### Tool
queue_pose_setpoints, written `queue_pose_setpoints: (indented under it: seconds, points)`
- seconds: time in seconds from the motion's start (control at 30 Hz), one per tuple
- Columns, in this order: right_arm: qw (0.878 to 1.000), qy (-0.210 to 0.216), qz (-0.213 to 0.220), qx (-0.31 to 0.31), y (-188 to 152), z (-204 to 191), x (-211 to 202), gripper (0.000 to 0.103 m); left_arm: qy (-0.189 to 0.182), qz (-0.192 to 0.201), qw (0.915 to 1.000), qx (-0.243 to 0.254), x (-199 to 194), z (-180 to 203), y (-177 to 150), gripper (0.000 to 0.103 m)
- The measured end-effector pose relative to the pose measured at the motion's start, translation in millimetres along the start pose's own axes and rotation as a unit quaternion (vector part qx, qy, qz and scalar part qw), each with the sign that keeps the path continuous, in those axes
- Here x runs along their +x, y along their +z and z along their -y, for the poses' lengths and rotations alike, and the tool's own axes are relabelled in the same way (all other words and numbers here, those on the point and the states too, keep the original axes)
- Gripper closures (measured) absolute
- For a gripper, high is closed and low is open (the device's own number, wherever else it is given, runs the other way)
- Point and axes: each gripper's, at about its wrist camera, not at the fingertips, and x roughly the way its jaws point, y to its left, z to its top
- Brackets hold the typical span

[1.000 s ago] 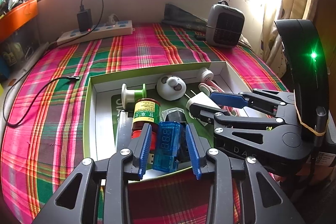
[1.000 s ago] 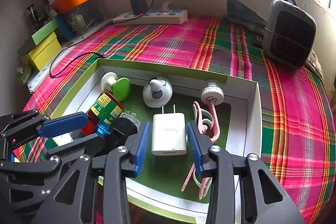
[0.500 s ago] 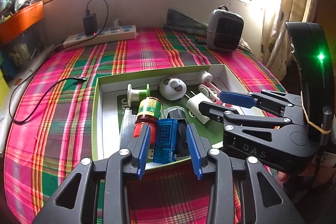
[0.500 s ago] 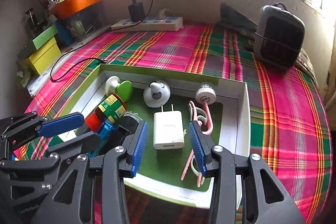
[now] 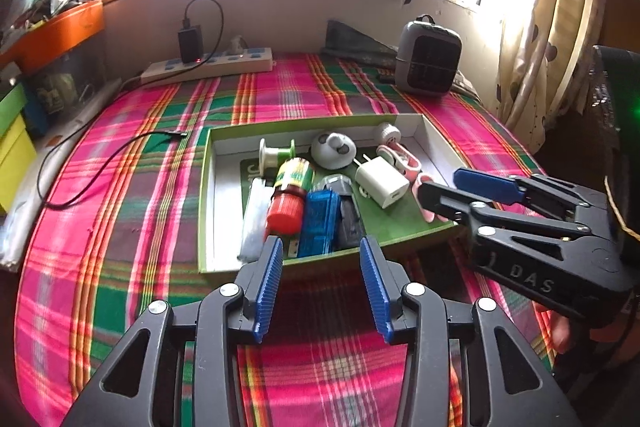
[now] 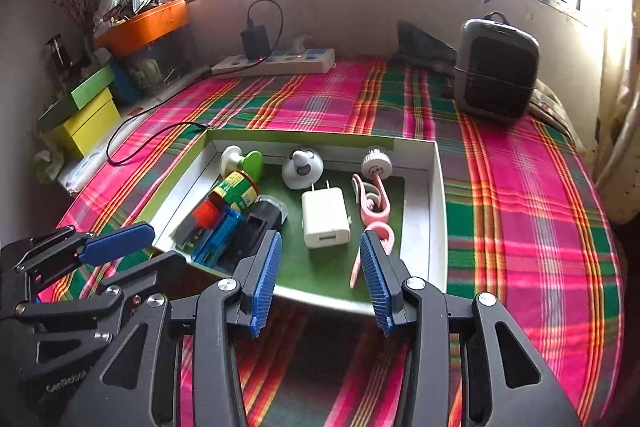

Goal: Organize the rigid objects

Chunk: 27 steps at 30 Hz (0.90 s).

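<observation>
Our left gripper hangs empty above the near wall of the box, its jaws opening; the blue module lies in the box just beyond the tips, beside the red-capped bottle. We judge that a low pass could catch that wall and drag the box across the plaid cloth.

Through the right wrist camera, our right gripper stands part open, holding nothing, with the white charger ahead between its 2 fingers' lines and the pink clip near the right fingertip, so a snag is possible.
</observation>
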Motion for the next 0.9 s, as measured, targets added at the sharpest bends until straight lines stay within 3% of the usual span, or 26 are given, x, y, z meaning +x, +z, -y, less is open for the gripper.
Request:
queue_pose_setpoints:
  seconds: [0.53,0.9]
  points:
    - [0.998,-0.033,-0.043,0.035,-55,6,-15,0.06,0.032,-0.039,0.9986,-0.015,-2,-8,-52,0.063]
    - [0.997,-0.037,-0.05,0.042,-75,3,-18,0.06,0.049,-0.043,0.9978,-0.011,-2,-5,-68,0.063]
